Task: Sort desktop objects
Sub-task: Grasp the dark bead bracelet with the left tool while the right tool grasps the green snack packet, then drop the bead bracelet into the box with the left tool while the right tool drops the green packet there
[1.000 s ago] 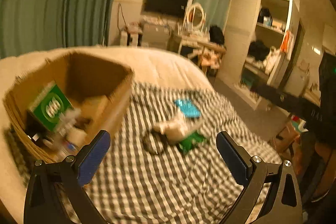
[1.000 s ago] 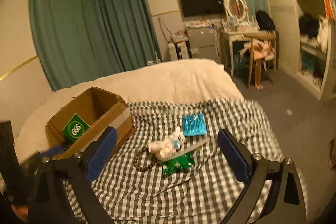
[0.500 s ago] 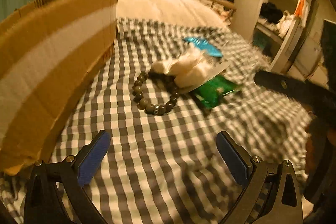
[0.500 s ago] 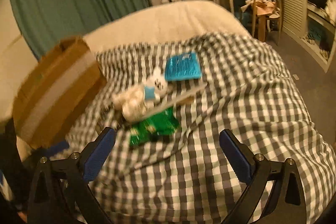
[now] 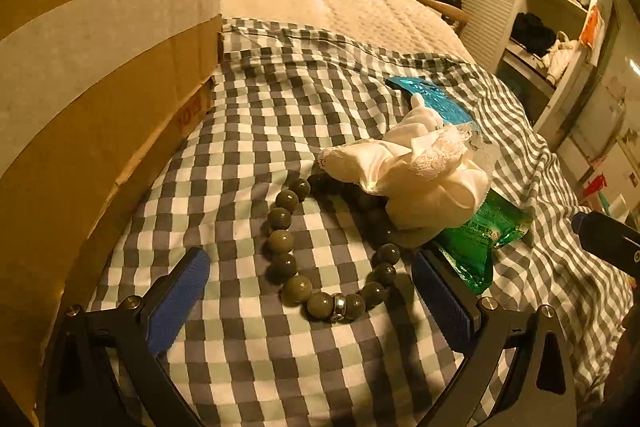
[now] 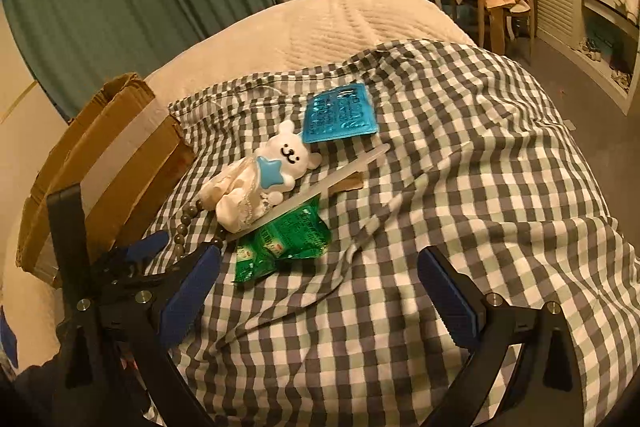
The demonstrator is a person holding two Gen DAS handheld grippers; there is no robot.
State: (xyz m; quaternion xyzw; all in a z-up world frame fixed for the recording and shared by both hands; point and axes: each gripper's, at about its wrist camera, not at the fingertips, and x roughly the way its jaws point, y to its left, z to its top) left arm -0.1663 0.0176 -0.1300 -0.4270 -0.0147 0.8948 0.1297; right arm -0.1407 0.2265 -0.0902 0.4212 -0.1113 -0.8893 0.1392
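Over the bracelet (image 5: 320,247), the left gripper (image 5: 310,287) had dropped from above the box (image 5: 100,67), jaws wide; the right gripper (image 6: 320,291) gaped empty — pickup likely next.

On your checked cloth (image 6: 460,187), the cardboard box (image 5: 100,87) sits left; the bead bracelet (image 5: 296,267) lies beside it, half under the plush toy (image 6: 272,171), packets behind and right.
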